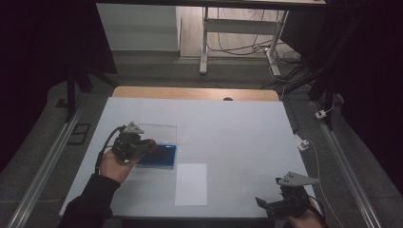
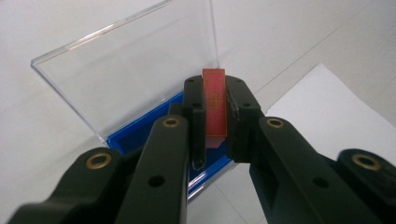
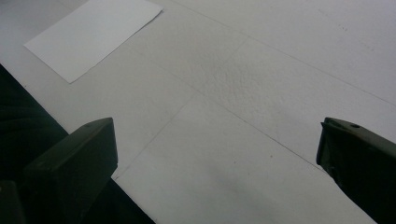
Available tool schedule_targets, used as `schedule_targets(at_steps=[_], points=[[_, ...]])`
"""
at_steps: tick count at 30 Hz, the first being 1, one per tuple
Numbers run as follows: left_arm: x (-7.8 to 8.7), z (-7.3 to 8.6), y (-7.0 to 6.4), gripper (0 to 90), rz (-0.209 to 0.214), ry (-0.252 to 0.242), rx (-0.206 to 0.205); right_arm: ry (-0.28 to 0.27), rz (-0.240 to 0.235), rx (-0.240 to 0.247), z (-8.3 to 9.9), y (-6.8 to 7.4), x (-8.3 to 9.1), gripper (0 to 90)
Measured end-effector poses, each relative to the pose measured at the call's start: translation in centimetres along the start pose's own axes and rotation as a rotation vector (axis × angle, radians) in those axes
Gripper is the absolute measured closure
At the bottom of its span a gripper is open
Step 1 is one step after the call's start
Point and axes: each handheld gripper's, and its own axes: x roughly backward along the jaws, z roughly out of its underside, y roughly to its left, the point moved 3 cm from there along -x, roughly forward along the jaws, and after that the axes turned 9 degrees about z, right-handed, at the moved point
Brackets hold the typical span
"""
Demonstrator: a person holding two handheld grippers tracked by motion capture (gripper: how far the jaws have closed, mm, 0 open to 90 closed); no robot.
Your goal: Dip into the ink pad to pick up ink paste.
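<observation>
We are holding a thin red card pinched edge-on between the jaws of the left gripper, and in the left gripper view it is standing upright, clamped flat side to each pad. We are gripping it that way, we judge, so that its narrow edge can slide down into the blue case lying directly beneath it. The case is lying open on the table, its clear lid tilted back toward twelve o'clock, which is leaving the blue tray free for access from above.

In the high view the left gripper is hovering at the left end of the blue case, at about nine o'clock from the table's middle. A white sheet of paper is lying flat just beside the case, at its five o'clock; its purpose we cannot tell.

We are keeping the right gripper well apart, down at five o'clock near the table's near edge. In the right gripper view its jaws are standing wide apart with nothing between them, only bare table and the paper off toward eleven o'clock. We judge it is parked there to stay out of the working hand's way.

Whether the card is going in or coming out, we cannot tell.
</observation>
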Motion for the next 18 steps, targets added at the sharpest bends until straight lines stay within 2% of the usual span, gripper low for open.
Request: schedule_targets(at_steps=[7, 18], points=[[-0.5, 0.0, 0.0, 80.1, -0.01, 0.014, -0.009, 0.004, 0.002, 0.003, 0.0, 0.0, 0.0, 0.0], [-2.6, 0.4, 0.3, 80.0, 0.018, 0.059, -0.021, 0.008, 0.002, 0.006, 0.0, 0.1, 0.0, 0.0]])
